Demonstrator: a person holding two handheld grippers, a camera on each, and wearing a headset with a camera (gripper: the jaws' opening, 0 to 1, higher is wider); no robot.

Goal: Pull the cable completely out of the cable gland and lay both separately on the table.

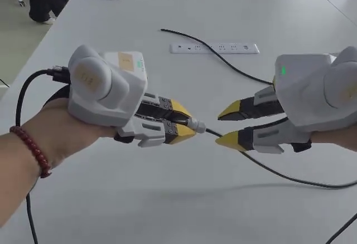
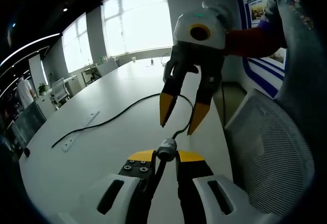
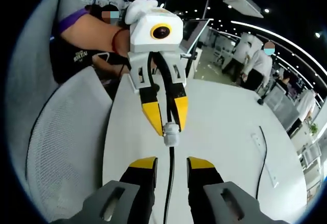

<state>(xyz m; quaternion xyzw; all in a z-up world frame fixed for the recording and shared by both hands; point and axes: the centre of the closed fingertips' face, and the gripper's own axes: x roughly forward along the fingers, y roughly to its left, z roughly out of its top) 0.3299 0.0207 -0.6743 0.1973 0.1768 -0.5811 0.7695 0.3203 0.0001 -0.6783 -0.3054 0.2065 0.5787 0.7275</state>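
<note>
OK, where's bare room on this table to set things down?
Widest bare patch: the white table nearest you, below the left gripper and right gripper, left of the black cable. Also bare between the white power strip and the left gripper. Crowded on the right, where cable crosses.

The head view looks down from close above across the worktop toward its far edge. The left gripper view closely faces the right hand-held gripper, and the right gripper view faces the left hand-held gripper. All three views share the worktop between them.
</note>
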